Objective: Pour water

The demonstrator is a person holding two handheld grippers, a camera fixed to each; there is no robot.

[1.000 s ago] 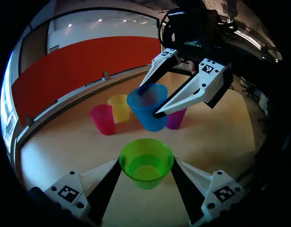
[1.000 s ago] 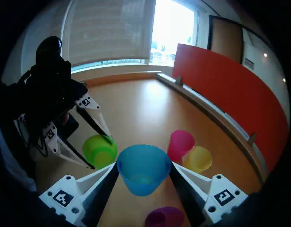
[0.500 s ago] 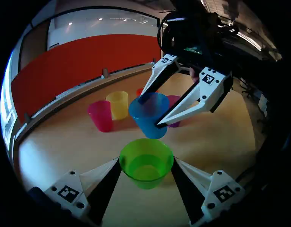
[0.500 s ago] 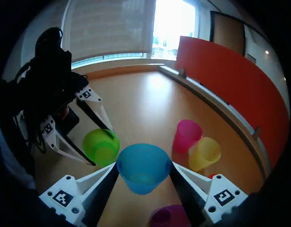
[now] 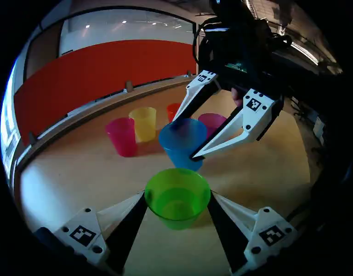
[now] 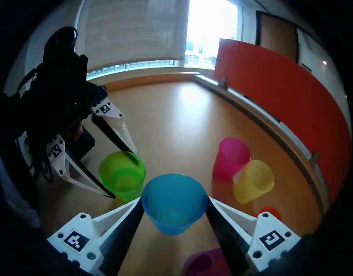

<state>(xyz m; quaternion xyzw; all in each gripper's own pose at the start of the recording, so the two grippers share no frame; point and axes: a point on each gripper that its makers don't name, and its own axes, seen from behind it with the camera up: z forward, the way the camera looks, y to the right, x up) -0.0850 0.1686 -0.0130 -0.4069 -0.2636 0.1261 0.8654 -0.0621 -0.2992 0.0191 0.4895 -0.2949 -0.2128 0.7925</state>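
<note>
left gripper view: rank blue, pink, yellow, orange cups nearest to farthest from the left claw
1. blue cup: centre, just ahead.
2. pink cup: left.
3. yellow cup: just behind the pink one.
4. orange cup: farthest back, partly hidden.

The tabletop is showing a smooth, glossy wood-look surface, giving back soft reflections. The green cup, blue cup, pink cup and yellow cup are looking like smooth, translucent plastic. The left claw and right claw are showing matt white plastic with black inner faces.
</note>
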